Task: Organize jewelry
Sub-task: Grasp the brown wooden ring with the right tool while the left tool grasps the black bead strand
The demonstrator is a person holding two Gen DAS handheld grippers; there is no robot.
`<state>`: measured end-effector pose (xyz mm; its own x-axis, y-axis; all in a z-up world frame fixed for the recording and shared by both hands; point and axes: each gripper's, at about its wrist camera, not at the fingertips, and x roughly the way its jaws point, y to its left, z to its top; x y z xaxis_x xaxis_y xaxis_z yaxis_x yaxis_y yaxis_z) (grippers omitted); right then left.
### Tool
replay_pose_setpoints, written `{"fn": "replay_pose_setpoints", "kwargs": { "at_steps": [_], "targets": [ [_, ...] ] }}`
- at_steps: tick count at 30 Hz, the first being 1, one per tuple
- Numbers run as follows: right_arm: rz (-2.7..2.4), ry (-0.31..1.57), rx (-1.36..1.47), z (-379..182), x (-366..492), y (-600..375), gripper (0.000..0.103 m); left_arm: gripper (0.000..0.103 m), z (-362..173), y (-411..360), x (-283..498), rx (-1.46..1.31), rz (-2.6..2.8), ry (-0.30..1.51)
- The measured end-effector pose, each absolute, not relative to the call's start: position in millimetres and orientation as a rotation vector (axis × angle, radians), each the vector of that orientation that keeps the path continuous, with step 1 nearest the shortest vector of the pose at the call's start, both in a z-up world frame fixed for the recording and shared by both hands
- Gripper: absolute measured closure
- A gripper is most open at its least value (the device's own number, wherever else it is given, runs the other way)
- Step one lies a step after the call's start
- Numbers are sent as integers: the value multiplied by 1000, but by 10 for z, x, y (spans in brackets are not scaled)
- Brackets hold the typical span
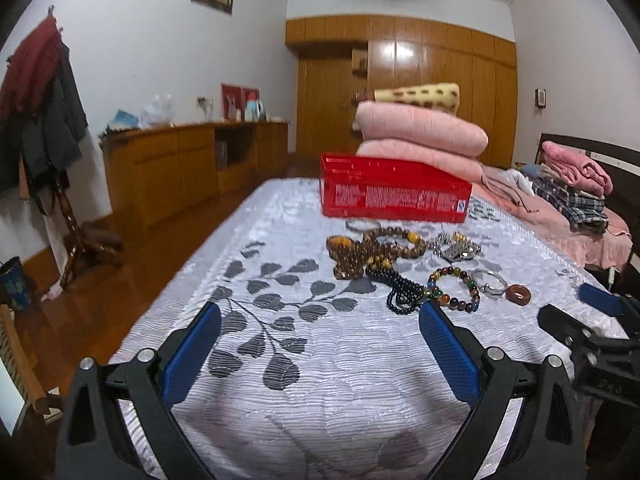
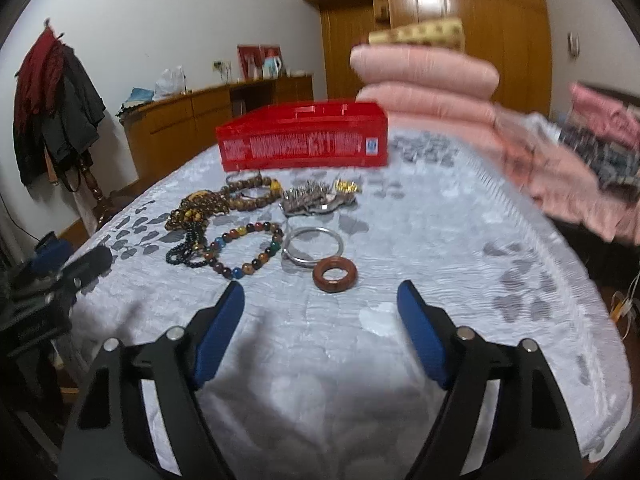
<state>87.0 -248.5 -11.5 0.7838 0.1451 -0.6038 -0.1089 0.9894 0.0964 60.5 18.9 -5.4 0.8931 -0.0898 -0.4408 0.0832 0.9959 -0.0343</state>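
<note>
While both tools hover over the near end of the bed [image 1: 320, 380], the jewelry lies in a loose cluster above them in each frame, in front of a red box [image 2: 302, 142] that stands long side facing the cameras. The right gripper [image 2: 320, 308] has its blue-padded fingers [image 2: 222, 336] spread with nothing between them, and the left gripper [image 1: 320, 320] is likewise parted and empty. Nearest the right fingers, just above their gap, lies a flat brown ring [image 2: 335, 274] of polished wood or stone, with thin silver bangles [image 2: 313, 246] touching its upper left. In the left wrist view a multicoloured bead bracelet [image 1: 454, 284] and a black bead strand [image 1: 402, 288] sit just above its right finger. Further up are amber-brown bead strings [image 1: 372, 250] and a tangle of silvery metal pieces [image 1: 456, 245]. My judgement: the right hand is better placed for the brown ring. The quilted, leaf-printed cover is soft.
</note>
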Motion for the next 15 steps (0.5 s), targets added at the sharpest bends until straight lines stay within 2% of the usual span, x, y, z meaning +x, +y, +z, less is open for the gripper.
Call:
{"fn": "replay_pose_setpoints", "kwargs": {
  "at_steps": [6, 10, 15],
  "targets": [
    [137, 763, 41, -151, 1113, -2485, 39, 7, 9, 104, 854, -31, -144, 561],
    [145, 807, 51, -198, 1232, -2540, 46, 15, 37, 27, 1040, -35, -176, 629],
    [153, 834, 33, -193, 1346, -2553, 68, 22, -8, -68, 1214, -40, -205, 698]
  ]
}}
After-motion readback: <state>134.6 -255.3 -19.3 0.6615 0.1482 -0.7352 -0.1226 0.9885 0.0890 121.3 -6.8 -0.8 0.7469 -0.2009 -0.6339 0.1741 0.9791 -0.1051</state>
